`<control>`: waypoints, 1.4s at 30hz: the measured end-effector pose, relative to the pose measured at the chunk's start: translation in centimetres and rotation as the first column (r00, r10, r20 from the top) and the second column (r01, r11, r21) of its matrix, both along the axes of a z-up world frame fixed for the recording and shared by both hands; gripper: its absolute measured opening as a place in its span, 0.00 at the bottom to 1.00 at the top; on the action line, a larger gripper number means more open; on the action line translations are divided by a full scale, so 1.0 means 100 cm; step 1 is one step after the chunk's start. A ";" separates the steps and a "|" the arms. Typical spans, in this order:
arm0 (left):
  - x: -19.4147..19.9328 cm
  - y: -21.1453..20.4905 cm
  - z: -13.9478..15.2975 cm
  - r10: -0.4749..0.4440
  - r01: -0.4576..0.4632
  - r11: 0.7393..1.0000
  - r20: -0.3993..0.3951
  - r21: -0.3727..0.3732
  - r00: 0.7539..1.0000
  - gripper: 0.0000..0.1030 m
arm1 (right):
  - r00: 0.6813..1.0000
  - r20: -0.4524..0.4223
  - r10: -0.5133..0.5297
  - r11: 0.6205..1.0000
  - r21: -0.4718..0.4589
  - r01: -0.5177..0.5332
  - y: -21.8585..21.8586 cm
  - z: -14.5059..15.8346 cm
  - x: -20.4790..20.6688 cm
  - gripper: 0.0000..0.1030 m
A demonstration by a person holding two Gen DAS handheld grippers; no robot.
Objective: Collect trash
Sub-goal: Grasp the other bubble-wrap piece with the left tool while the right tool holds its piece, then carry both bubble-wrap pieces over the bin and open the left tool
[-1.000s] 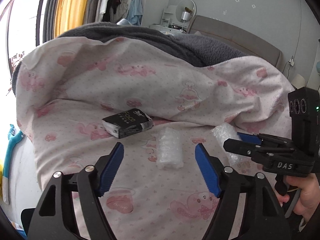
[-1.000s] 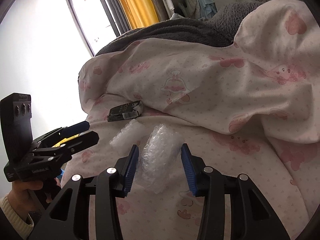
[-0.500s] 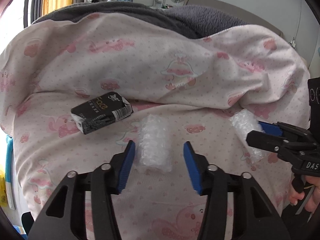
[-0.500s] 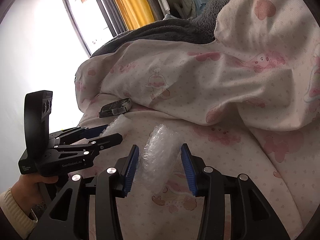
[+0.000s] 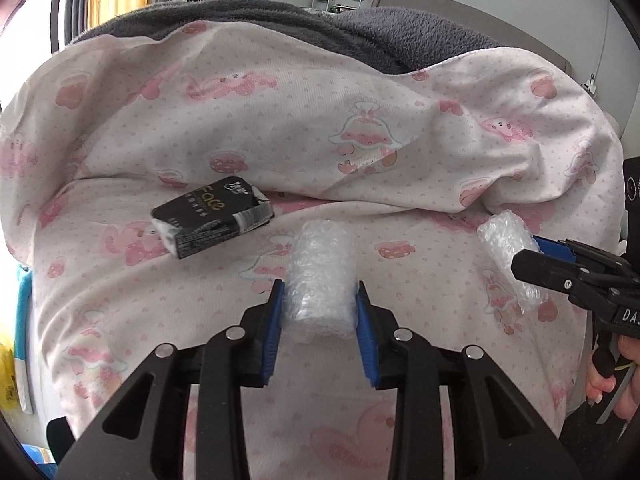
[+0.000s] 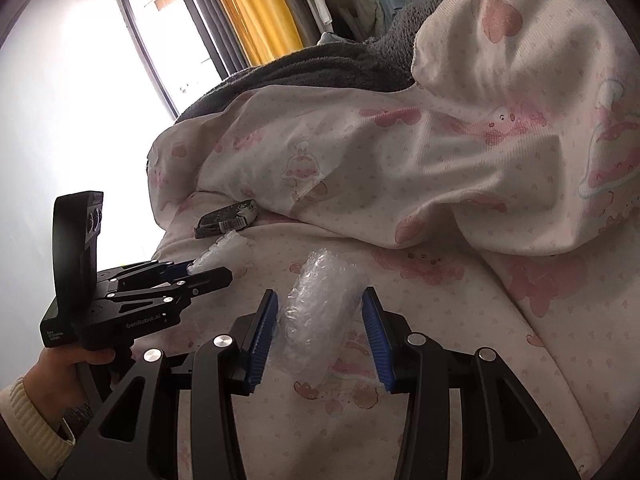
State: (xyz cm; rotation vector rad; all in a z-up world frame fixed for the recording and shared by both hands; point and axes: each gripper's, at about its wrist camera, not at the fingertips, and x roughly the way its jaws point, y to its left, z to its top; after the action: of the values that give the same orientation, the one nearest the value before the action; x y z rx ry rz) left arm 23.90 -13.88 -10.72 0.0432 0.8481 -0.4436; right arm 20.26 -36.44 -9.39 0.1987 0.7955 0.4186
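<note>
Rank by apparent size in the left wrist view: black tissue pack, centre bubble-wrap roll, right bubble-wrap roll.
1. black tissue pack and centre bubble-wrap roll: look alike in extent; the roll sits nearer the camera, so no ranking between them.
2. right bubble-wrap roll: smallest, though partly hidden by the right claw.

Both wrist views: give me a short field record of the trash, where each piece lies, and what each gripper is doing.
surface: pink-print quilt
left gripper: fingers pressed against one bubble wrap roll
right gripper: fingers astride second bubble wrap roll, gaps either side
black tissue pack: loose on the quilt, beyond the rolls, untouched
behind: grey blanket
</note>
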 end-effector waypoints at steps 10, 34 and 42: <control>-0.034 0.033 0.017 0.037 -0.036 0.999 0.034 -0.013 0.999 0.35 | 1.000 -0.019 -0.010 1.000 -0.003 0.010 0.018 -0.001 -0.002 0.43; -0.090 0.136 0.034 0.127 -0.129 0.992 0.076 0.013 0.989 0.31 | 0.986 0.061 0.153 0.988 0.022 -0.154 0.159 0.045 -0.005 0.43; -0.100 0.178 0.033 0.207 -0.208 0.978 0.068 0.009 0.976 0.31 | 0.975 0.071 0.209 0.977 0.015 -0.211 0.204 0.050 -0.008 0.43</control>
State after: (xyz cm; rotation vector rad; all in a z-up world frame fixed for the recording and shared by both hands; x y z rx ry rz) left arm 13.93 3.95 -7.39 -0.0154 0.7809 -0.2373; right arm 19.49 -16.00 -4.40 0.1208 0.7468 0.6315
